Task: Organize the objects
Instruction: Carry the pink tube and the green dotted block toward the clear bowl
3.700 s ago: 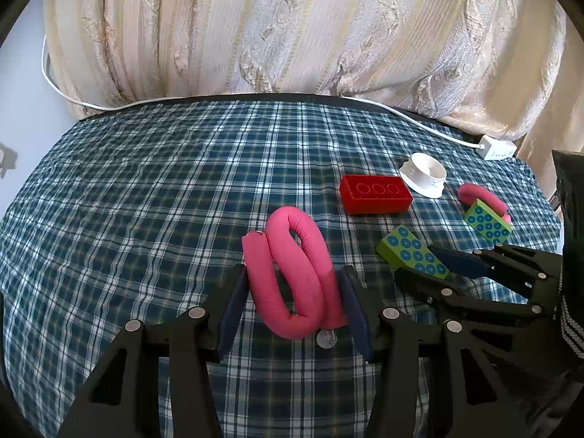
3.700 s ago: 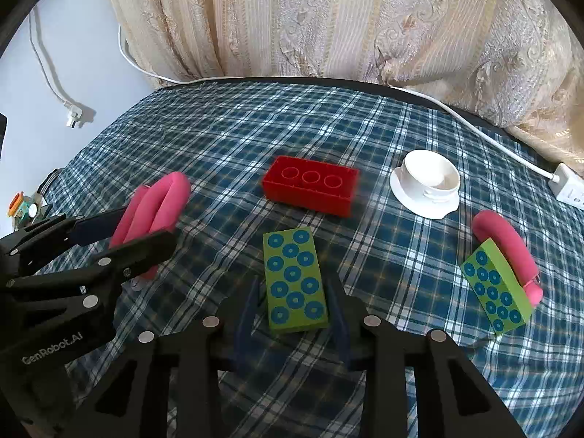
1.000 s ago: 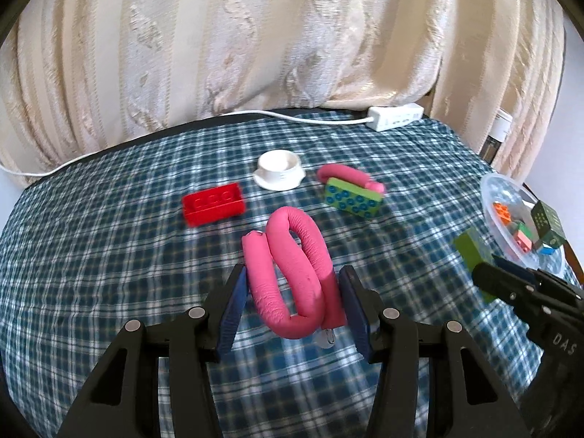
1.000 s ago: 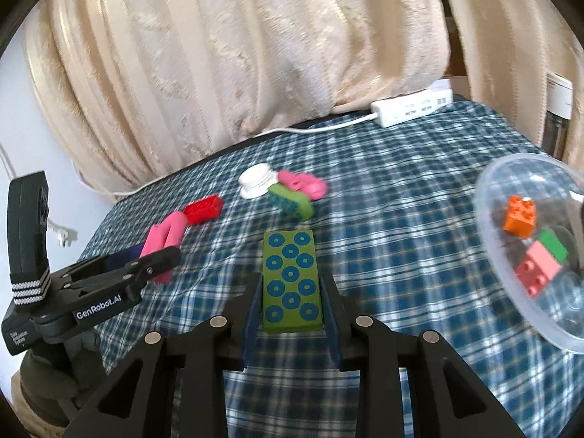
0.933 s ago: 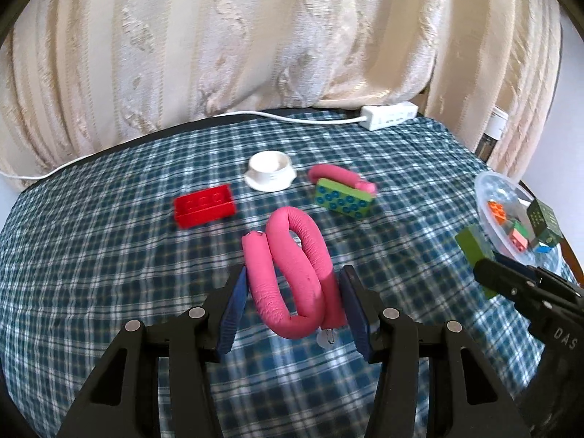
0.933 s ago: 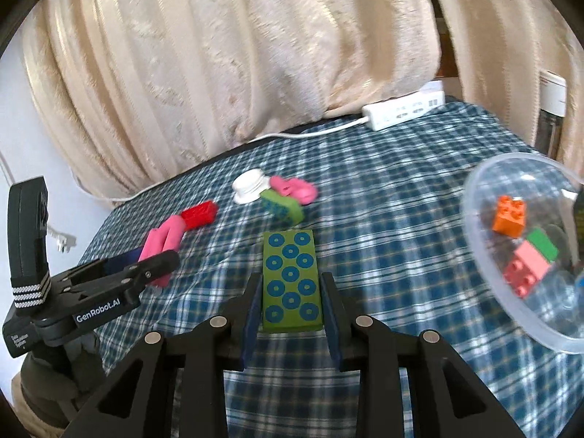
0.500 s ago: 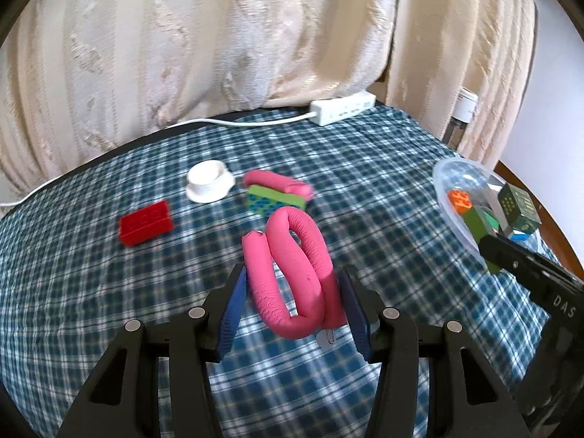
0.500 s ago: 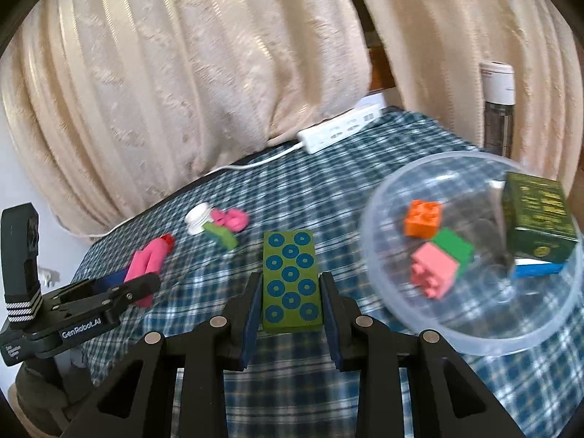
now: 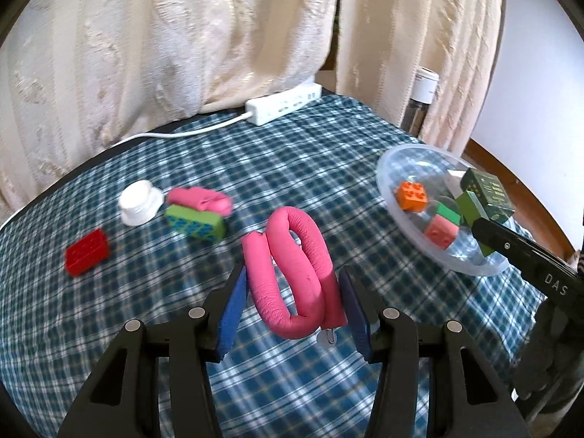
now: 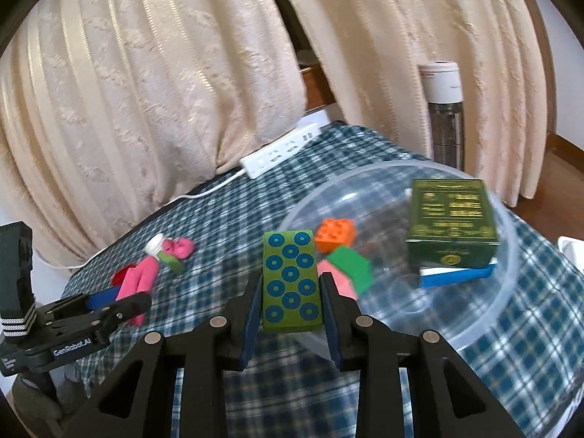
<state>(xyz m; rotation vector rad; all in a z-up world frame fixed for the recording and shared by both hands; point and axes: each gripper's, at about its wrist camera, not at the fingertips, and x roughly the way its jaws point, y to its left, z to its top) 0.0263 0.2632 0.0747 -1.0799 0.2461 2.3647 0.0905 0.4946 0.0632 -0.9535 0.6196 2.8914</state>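
Two grippers are both loaded above a bench covered in a blue plaid cloth [image 9: 226,168]. Jaws of the left gripper [image 9: 292,310] are clamped on a folded pink foam tube [image 9: 292,273], held over the cloth in the near middle. Jaws of the right gripper [image 10: 291,301] are clamped on a green block with blue dots [image 10: 291,279], which sits at the near left rim of a clear plastic bowl [image 10: 511,292]. Inside that bowl lie an orange brick [image 10: 335,235], a green brick [image 10: 352,266], a pink brick [image 10: 341,284], a dark green box [image 10: 450,222] and a blue piece [image 10: 452,277] under the box. Farther left on the cloth rest a red brick [image 9: 87,252], a white cap [image 9: 140,206], a second dotted green block [image 9: 195,221] touching a second pink tube [image 9: 200,199]. A white power strip [image 9: 283,104] lies at the far edge, below cream curtains [image 9: 182,36].
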